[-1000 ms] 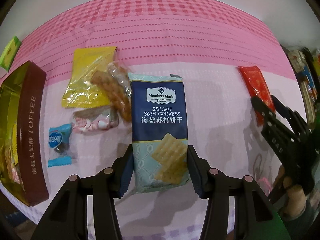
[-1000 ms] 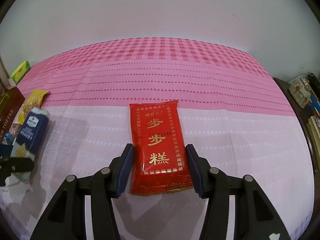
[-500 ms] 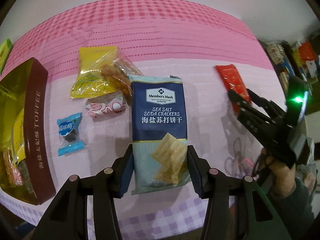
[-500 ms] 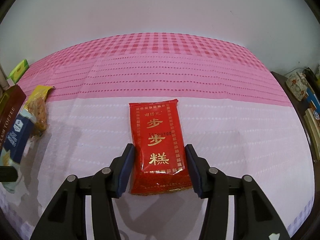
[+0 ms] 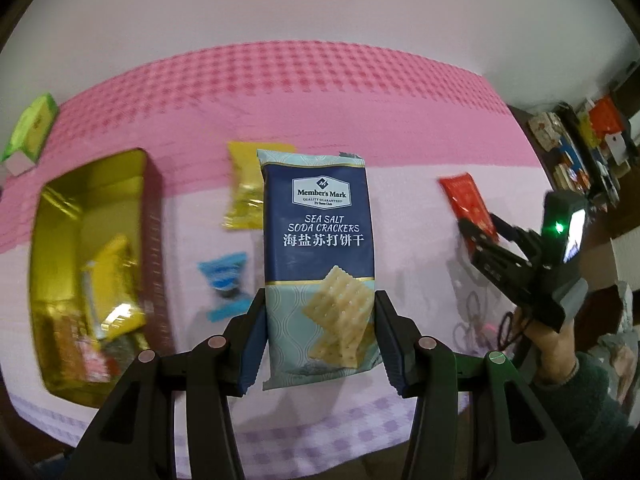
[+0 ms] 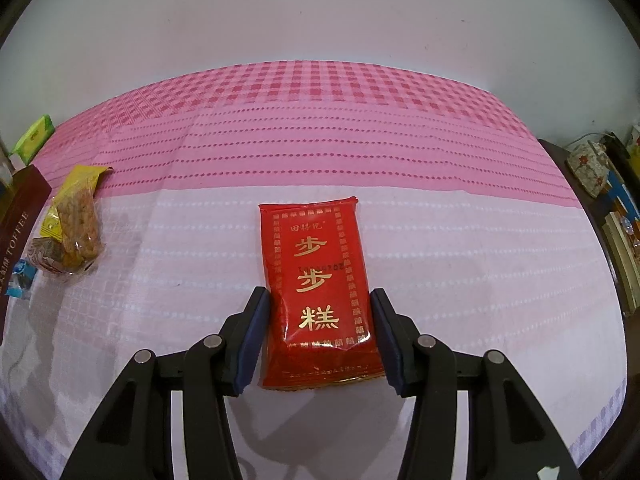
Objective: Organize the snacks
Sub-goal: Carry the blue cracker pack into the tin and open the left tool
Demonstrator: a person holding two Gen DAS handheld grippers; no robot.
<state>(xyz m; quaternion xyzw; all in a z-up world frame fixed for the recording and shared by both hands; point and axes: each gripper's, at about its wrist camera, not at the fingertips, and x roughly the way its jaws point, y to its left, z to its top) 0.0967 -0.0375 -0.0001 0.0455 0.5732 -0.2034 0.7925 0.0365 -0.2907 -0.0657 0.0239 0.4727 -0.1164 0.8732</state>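
Above the table's left edge: left gripper (image 5: 318,336) clamps navy foil soda-cracker packet (image 5: 318,248), gold toffee tin (image 5: 86,216) part-filled. Right gripper (image 6: 318,340) straddles flat red foil packet (image 6: 318,280), grip uncertain; several snacks remain loose.

Plain white wall (image 6: 320,12) behind, bare and evenly lit. Pink cloth (image 6: 320,128) over the tabletop (image 6: 480,264): checked at the far edge, dotted stripes nearer, pale lilac squares close in. Dark wooden shelf (image 6: 616,216) at the right edge, crowded with what may be books and boxes, too warped to read. Soft shadows on the cloth.
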